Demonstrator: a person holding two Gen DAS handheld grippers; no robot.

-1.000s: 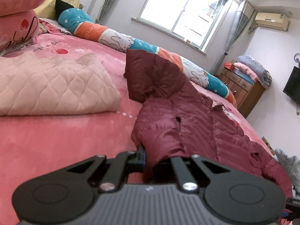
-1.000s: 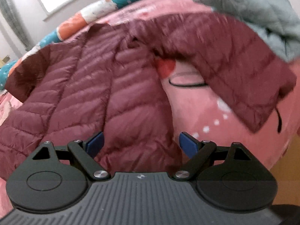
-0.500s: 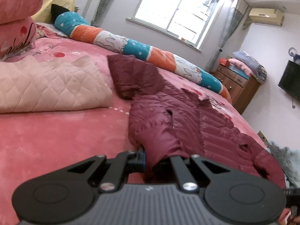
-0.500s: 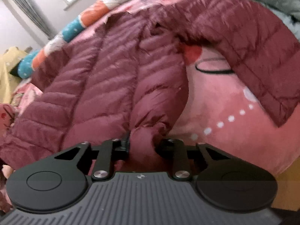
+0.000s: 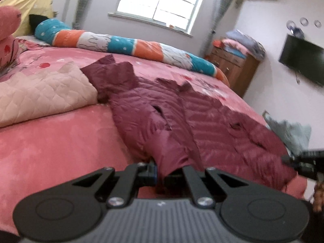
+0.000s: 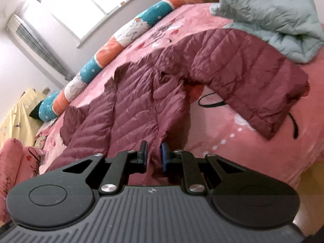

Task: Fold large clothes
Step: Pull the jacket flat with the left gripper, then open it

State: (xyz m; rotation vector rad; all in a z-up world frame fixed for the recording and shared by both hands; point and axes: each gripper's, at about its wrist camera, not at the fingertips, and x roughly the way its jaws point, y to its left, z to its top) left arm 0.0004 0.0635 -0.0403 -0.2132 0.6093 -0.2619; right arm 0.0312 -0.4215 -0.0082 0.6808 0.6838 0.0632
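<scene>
A maroon quilted down jacket (image 5: 202, 117) lies spread on the pink bed (image 5: 60, 151), hood toward the far side. My left gripper (image 5: 161, 174) is shut on a bunched corner of the near hem. In the right wrist view the jacket (image 6: 131, 111) stretches away, one sleeve (image 6: 253, 77) flung out to the right. My right gripper (image 6: 154, 156) is closing its jaws, and a fold of the hem sits pinched between the blue pads (image 6: 164, 156). The right gripper (image 5: 305, 162) also shows at the edge of the left wrist view.
A beige quilted blanket (image 5: 40, 93) lies folded left of the jacket. A long patterned bolster (image 5: 121, 42) runs along the far side of the bed. A pale green blanket (image 6: 273, 16) overlaps the sleeve. A wooden dresser (image 5: 232, 68) and a wall television (image 5: 301, 58) stand beyond.
The right gripper, open a second ago, has closed on the jacket's hem. Both grippers have drawn back and risen with the hem, and the jacket now lies stretched out flatter.
</scene>
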